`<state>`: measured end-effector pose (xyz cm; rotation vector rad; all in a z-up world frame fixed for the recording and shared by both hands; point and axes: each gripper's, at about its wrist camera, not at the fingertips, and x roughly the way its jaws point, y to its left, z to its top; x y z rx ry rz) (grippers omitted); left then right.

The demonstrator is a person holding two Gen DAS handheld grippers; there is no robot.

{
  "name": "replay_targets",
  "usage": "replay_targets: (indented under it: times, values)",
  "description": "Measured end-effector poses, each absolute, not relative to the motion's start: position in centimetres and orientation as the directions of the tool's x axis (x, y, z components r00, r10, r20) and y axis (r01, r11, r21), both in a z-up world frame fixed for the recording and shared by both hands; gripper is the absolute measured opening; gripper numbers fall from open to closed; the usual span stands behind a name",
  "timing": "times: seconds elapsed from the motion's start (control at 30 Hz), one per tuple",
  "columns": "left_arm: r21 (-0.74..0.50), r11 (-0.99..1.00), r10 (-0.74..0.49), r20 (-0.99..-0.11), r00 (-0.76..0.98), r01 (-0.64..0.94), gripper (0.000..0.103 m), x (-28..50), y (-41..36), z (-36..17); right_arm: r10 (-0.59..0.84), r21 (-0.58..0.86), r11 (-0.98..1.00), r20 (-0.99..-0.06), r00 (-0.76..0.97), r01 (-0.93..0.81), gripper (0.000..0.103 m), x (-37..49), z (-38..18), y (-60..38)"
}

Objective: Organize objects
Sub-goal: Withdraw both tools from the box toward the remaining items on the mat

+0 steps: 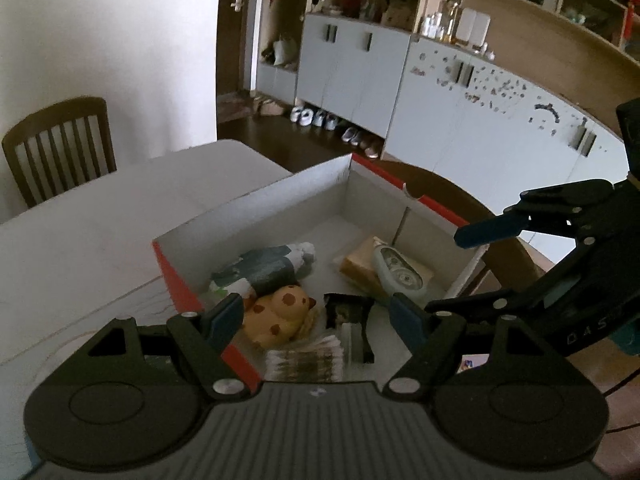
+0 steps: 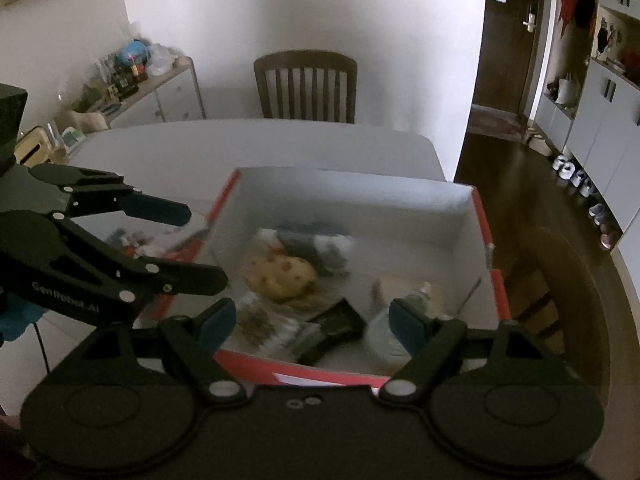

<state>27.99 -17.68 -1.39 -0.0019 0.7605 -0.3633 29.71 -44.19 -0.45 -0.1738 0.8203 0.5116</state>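
Risk here comes mostly from crowding, I judge: both tools hang over the near end of the red-edged cardboard box (image 1: 176,280), and the left gripper (image 1: 318,314) and the right gripper (image 2: 314,322) both have their jaws spread wide and grip nothing. If one goes down carelessly, a finger could catch the box wall and push the box along the white table (image 1: 100,220), or it could press on the things already packed. Inside the box lie a yellow spotted toy (image 1: 278,314), a rolled grey-and-white cloth (image 1: 262,270), a pale correction-tape dispenser (image 1: 398,274) on a tan block (image 1: 356,264), a small black packet (image 1: 346,312) and a stack of paper (image 1: 306,360). The dispenser's long axis runs from far-left to near-right in the left wrist view. The right wrist view is blurred, so small details there I cannot tell.
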Motion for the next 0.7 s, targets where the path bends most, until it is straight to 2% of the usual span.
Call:
replay_targets:
  times: [0.37, 0.43, 0.6, 0.7]
  values:
    - [-0.175, 0.925, -0.369, -0.626, 0.686, 0.338, 0.080, 23.5, -11.2, 0.0, 0.363, 0.057, 0.884, -0.708, 0.606, -0.464, 0.085, 26.2, 0.9, -38.2]
    - [-0.172, 0.926, -0.366, -0.622, 0.692, 0.335, 0.083, 22.7, -10.0, 0.1, 0.363, 0.064, 0.888, -0.705, 0.609, -0.456, 0.085, 25.6, 0.8, -37.2]
    - [-0.177, 0.931, -0.357, -0.619, 0.699, 0.319, 0.083, 21.1, -6.6, -0.2, 0.370, 0.072, 0.887, -0.700, 0.611, -0.455, 0.087, 24.3, 0.6, -34.3]
    - [-0.172, 0.938, -0.341, -0.626, 0.701, 0.302, 0.088, 20.5, -4.6, -0.7, 0.377, 0.071, 0.883, -0.695, 0.612, -0.463, 0.093, 23.6, 0.3, -32.4]
